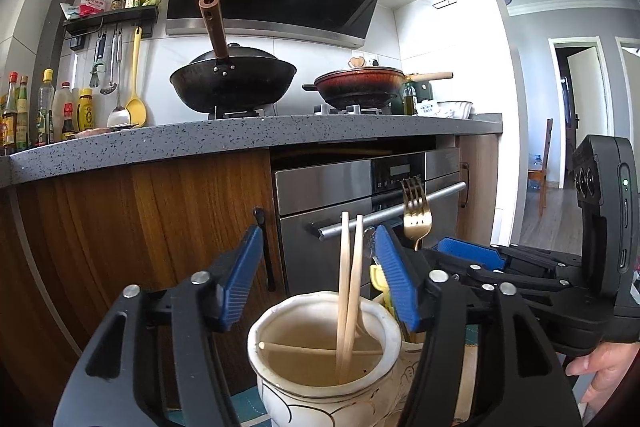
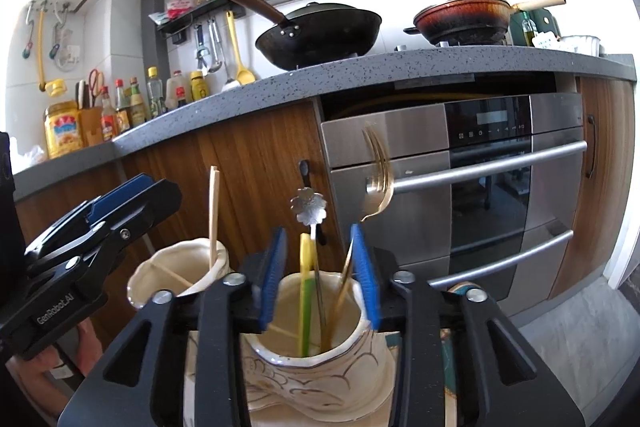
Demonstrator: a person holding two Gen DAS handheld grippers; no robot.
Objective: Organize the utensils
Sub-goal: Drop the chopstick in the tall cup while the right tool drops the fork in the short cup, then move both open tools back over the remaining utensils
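Between the left gripper (image 1: 320, 279) fingers, spread wide and empty: cream ceramic holder (image 1: 324, 351), two wooden chopsticks (image 1: 348, 291) upright inside. Right view: right gripper (image 2: 320, 271) fingers part-open around the second cream holder (image 2: 316, 359); gold fork (image 2: 374, 187) upright by the right finger, grip unclear.

A black steel wok with a brown handle (image 1: 232, 79) sits far on the speckled grey tabletop (image 1: 240, 137), a rust-red pan (image 1: 358, 85) to its right. Sauce bottles (image 1: 48, 111) crowd the far left, and a stainless oven (image 2: 480, 187) sits below.
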